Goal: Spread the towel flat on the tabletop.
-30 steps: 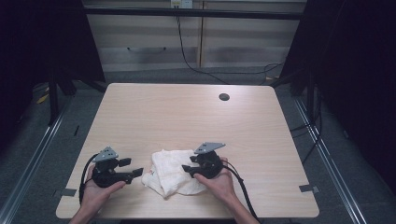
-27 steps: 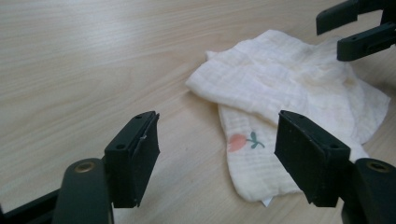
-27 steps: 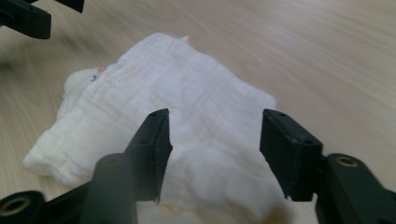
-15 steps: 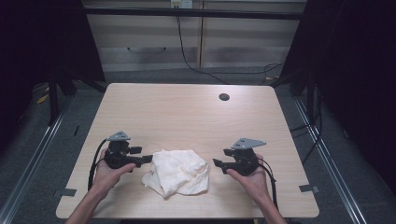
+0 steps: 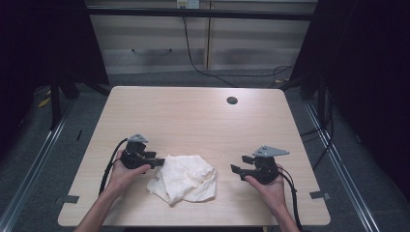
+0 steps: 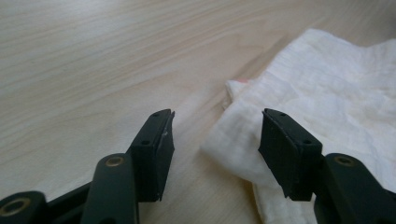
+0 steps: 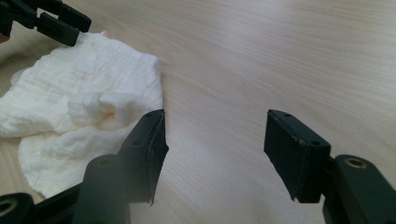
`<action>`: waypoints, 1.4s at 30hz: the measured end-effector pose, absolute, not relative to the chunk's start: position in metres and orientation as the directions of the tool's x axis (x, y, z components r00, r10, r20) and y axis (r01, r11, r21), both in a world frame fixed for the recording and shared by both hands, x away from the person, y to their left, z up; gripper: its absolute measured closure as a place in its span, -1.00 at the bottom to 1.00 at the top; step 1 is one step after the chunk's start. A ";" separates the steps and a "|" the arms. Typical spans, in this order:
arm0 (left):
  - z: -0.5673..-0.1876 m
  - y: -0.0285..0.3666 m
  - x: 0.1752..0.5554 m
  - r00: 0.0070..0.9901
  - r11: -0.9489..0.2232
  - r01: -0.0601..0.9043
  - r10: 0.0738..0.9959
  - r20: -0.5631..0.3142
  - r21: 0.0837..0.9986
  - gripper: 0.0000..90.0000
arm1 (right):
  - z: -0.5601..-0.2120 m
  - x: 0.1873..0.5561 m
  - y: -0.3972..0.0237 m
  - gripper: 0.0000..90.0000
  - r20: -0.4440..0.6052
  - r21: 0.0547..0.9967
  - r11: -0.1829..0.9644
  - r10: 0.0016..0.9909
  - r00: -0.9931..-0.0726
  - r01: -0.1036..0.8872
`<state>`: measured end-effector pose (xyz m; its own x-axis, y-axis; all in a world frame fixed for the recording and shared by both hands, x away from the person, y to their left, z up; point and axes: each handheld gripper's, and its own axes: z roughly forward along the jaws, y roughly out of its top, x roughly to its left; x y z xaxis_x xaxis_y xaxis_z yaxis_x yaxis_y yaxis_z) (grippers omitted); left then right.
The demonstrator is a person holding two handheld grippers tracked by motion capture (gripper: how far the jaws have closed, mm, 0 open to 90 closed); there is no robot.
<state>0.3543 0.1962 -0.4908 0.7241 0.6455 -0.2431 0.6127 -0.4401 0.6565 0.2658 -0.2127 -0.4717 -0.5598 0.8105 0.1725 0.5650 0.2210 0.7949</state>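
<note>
A crumpled white cloth (image 5: 186,178) lies on the wooden table (image 5: 193,116) near its front edge. My left gripper (image 5: 157,162) sits at the cloth's upper left corner. In the left gripper view the corner of the cloth (image 6: 243,135) lies between the jaws of my left gripper (image 6: 217,116). These jaws have just been closing, but the pads do not press on the cloth. My right gripper (image 5: 238,164) hovers to the right of the cloth, apart from it. Its jaws have been opening, and in the right gripper view my right gripper (image 7: 215,116) has only bare table between them. The cloth (image 7: 93,98) lies to its left.
A small dark round hole (image 5: 232,100) sits in the table near its far edge. Cables trail from both grippers toward the front edge. Dark floor and rails surround the table. In the right gripper view the left gripper (image 7: 70,25) shows far off at the cloth's far corner.
My right gripper has moved right, away from the cloth's edge. My left gripper has moved forward and right to the cloth's upper left corner, and its jaws have narrowed.
</note>
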 end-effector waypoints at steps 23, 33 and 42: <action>-0.489 0.195 0.347 0.785 -0.493 0.550 0.580 -0.215 0.674 0.75 | -0.478 0.267 -0.207 -0.18 0.166 0.776 0.249 0.806 -0.568 0.580; -0.478 0.192 0.342 0.791 -0.471 0.532 0.573 -0.215 0.703 0.90 | -0.479 0.268 -0.206 -0.19 0.169 0.773 0.253 0.801 -0.574 0.581; -0.447 0.191 0.338 0.806 -0.411 0.487 0.551 -0.215 0.771 0.91 | -0.478 0.269 -0.208 -0.20 0.177 0.777 0.241 0.803 -0.569 0.582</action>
<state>0.3377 0.1906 -0.4473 0.8061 0.5512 -0.2154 0.4868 -0.4105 0.7710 0.2694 -0.2078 -0.4778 -0.5689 0.8032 0.1769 0.5820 0.2412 0.7766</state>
